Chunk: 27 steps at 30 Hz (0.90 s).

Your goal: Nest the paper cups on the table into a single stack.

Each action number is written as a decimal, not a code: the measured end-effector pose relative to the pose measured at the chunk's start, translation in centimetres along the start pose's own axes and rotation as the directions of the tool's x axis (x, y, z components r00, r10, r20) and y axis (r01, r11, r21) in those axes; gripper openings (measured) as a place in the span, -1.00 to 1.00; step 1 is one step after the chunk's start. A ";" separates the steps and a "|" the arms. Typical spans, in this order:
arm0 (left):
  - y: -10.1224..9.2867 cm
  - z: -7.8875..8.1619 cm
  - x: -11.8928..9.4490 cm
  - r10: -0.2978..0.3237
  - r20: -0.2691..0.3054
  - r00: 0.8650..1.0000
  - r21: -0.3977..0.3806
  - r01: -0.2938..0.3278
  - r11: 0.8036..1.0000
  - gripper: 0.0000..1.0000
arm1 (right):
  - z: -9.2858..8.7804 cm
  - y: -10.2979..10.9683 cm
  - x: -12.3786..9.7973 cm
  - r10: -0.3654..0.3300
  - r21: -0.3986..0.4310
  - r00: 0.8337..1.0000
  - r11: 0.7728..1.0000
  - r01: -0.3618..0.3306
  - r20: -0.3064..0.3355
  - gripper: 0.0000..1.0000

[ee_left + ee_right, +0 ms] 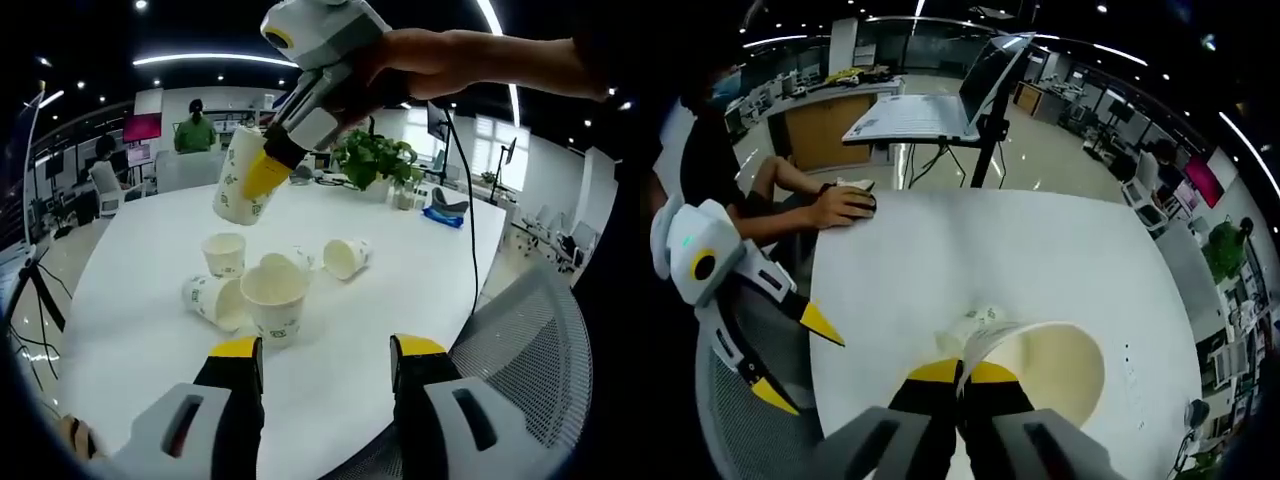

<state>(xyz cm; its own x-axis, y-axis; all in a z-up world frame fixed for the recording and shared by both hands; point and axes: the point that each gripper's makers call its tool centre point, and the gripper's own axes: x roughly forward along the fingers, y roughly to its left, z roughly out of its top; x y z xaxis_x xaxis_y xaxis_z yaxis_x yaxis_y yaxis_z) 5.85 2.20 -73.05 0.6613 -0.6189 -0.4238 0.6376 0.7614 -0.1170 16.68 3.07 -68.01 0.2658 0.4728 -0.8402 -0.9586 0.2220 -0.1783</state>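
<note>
Pinching the rim of a light, crushable white paper cup [1040, 365], the right claw [962, 372] grips gently while the left claw [325, 355] gapes empty

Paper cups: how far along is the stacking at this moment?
Nothing looks nested yet. In hand: the right tool is shut on the rim of one lifted cup, held above the white table. The left tool is open. Left: four loose cups, an upright cup, another upright cup, and two lying cups.
</note>
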 end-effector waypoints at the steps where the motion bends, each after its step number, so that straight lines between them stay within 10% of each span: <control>1: 0.0 0.0 0.0 0.000 -0.001 1.000 0.002 0.000 1.000 -0.01 | 0.0 0.4 0.1 0.010 -0.007 1.000 1.000 -0.010 -0.006 -1.00; 27: 0.0 0.0 0.0 0.005 -0.002 1.000 0.004 -0.005 1.000 0.00 | -4.5 4.1 3.0 0.111 -0.083 0.977 0.988 -0.127 -0.184 -1.00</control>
<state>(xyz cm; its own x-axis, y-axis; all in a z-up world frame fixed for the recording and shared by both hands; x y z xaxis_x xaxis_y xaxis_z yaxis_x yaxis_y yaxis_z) 5.85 2.25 -73.05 0.6634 -0.6150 -0.4263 0.6363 0.7634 -0.1111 13.12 1.61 -73.58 0.1348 0.3292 -0.9346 -0.9898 0.0885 -0.1116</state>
